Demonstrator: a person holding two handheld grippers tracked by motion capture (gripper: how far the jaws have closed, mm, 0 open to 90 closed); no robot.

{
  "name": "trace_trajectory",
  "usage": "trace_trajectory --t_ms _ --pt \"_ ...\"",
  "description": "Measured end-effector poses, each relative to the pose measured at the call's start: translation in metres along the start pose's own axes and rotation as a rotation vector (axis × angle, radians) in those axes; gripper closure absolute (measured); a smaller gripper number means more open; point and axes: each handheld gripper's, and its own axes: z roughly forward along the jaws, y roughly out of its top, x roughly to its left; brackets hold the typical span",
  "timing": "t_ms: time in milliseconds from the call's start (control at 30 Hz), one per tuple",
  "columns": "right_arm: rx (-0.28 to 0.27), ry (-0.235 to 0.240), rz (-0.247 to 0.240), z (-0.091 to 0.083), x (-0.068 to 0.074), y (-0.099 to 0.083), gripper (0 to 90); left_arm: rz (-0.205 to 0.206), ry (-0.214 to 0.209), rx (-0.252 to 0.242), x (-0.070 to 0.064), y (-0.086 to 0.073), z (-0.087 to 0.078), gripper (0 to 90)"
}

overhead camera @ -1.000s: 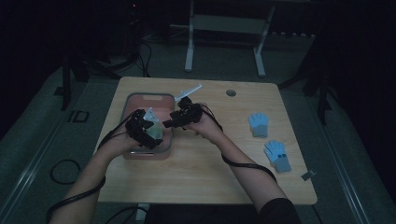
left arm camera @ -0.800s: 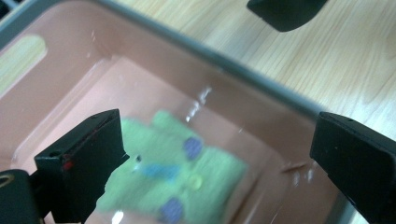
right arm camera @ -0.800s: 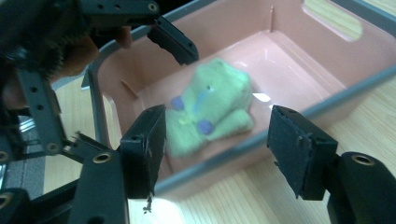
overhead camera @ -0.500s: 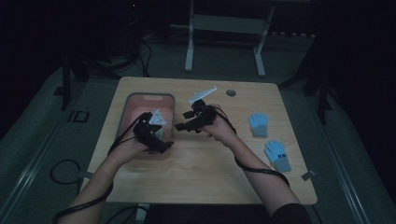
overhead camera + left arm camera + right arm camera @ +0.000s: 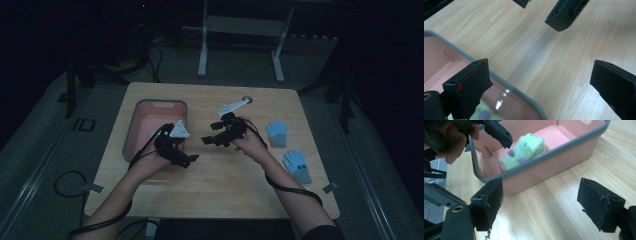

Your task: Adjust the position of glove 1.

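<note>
Our left gripper (image 5: 189, 159) hangs over near edge of pink bin (image 5: 131, 123), jaws wide, holding nothing. Our right gripper (image 5: 206, 141) floats over bare table (image 5: 215, 185) beside bin, jaws wide too, nothing in them. We think both let go on purpose, because green glove (image 5: 522, 151) now lies inside bin (soft, fuzzy, folded small, with purple spots). Two blue gloves (image 5: 276, 133) wait at right side, well apart from bin.
</note>
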Motion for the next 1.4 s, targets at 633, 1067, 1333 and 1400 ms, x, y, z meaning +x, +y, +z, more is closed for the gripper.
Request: trace_trajectory --t_ms 633,1067,1333,1400 --pt "-0.067 -0.123 0.052 -0.051 -0.021 -0.053 15.1 0.056 -0.097 -0.052 -0.052 0.01 0.031 2.7" --pt "-0.091 -0.233 0.08 -0.08 -0.034 -0.087 26.6 0.054 -0.142 -0.076 -0.078 0.0 0.06 2.7" --pt "-0.127 -0.333 0.128 -0.111 -0.052 -0.11 37.7 0.039 -0.187 -0.091 -0.085 -0.015 0.073 2.7" --pt "-0.133 -0.369 0.143 -0.119 -0.057 -0.116 39.0 0.039 -0.182 -0.094 -0.086 -0.019 0.075 2.7"
